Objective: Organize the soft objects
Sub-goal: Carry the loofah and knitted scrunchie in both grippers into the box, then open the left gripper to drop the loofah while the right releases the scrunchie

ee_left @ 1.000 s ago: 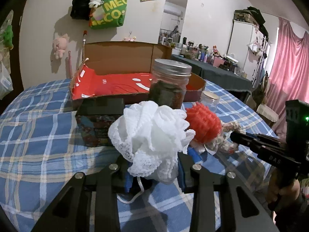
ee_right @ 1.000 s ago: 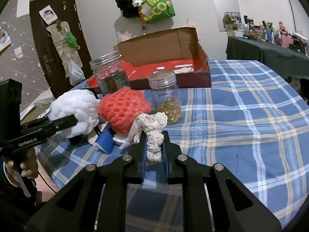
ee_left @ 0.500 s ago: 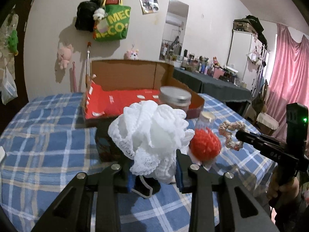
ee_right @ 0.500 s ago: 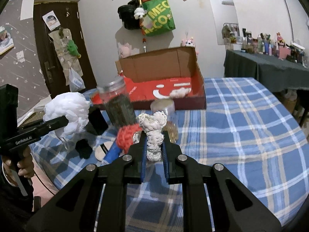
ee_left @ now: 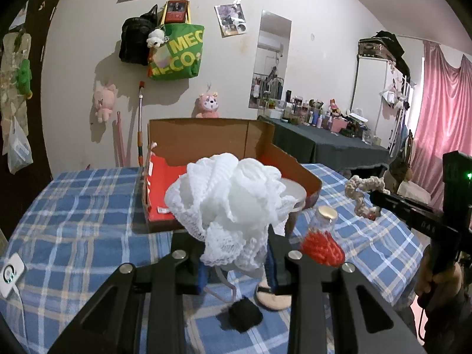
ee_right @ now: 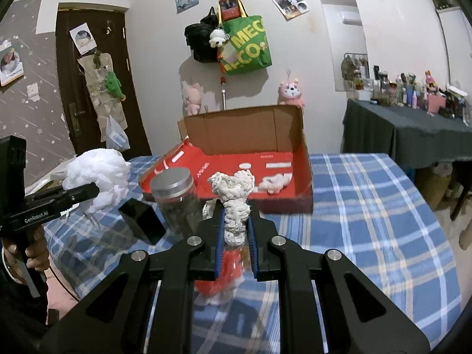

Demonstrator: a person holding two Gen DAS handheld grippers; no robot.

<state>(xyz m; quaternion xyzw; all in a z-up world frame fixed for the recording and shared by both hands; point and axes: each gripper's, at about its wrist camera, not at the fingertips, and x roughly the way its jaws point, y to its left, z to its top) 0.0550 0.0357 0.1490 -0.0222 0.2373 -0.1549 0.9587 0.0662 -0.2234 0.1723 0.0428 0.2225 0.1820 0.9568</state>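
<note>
My left gripper point(ee_left: 236, 253) is shut on a white mesh bath pouf point(ee_left: 233, 203) and holds it above the blue plaid table point(ee_left: 82, 206). My right gripper point(ee_right: 235, 227) is shut on a cream knitted cord point(ee_right: 234, 194), also off the table. In the right wrist view the left gripper point(ee_right: 91, 190) and its pouf point(ee_right: 97, 174) hang at the left. The left wrist view shows the right gripper point(ee_left: 373, 199) with the cord point(ee_left: 361, 188) at the right. A red mesh ball point(ee_left: 323, 249) lies on the table below. An open cardboard box point(ee_right: 244, 129) with a red floor holds a cream soft piece point(ee_right: 274, 183).
A tall jar with a metal lid point(ee_right: 174, 197) and a black box point(ee_right: 141, 221) stand between me and the cardboard box. A small gold-lidded jar point(ee_left: 324, 215), a black lump point(ee_left: 244, 315) and a tan disc point(ee_left: 271, 298) are near. A white device point(ee_left: 10, 273) lies at the left edge.
Both grippers have risen with their loads, so the jars and the red mesh ball now sit lower in view. The cord has come off the red ball.
</note>
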